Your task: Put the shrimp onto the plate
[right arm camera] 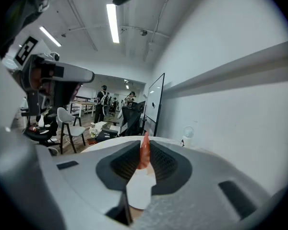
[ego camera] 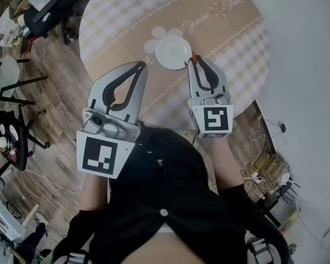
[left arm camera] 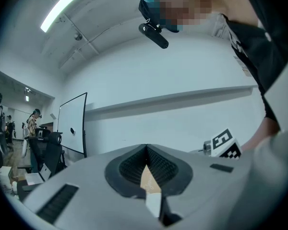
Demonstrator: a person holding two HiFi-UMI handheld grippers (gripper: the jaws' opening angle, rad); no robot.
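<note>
A round table [ego camera: 239,54] with one white plate [ego camera: 172,52] on it.
A cloth [ego camera: 115,21] covers the whole table top. It has small tan and white squares near the edges and a plain tan band across the middle. On the band there is curly writing [ego camera: 201,22] and a white flower shape [ego camera: 158,37]. The plate is small and round. It lies flat on the cloth, about halfway between the left and right edges of the table, and it covers a bit of the flower shape. The far edge of the table is cut off at the top.
</note>
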